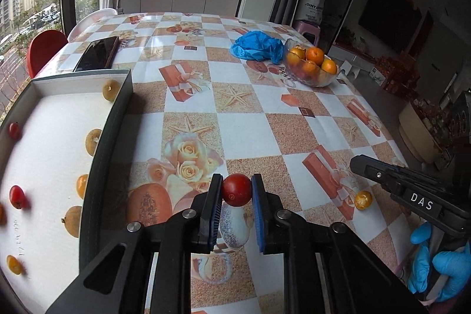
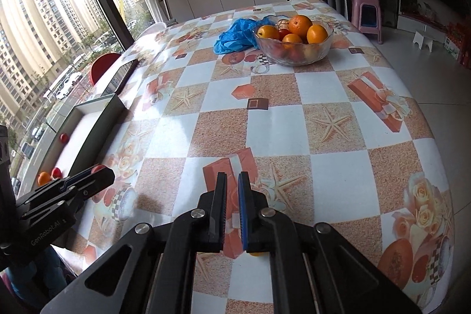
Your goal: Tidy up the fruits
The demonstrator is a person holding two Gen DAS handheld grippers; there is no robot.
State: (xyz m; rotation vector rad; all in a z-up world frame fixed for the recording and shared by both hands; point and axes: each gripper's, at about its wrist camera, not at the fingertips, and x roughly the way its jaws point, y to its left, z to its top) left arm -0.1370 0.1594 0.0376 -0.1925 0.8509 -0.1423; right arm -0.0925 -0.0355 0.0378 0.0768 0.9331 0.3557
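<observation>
Table (image 1: 241, 114) big, checkered. Box (image 1: 109, 137) at left, small fruits inside. Left gripper (image 1: 236, 190) squeezes red tomato (image 1: 236, 189), just right of box. Right gripper (image 2: 232, 190) pinched together, nothing seen between. Step: carry tomato. Next: move over box, let go.

Your box (image 1: 112, 119) is sitting at the table's (image 1: 294, 114) left edge with small fruits (image 1: 94, 139) lying inside it; the phone (image 1: 98, 53) is lying behind it, while the fruit bowl (image 1: 312, 78) is standing far right, a crumpled bag (image 1: 256, 44) just left of it.
</observation>
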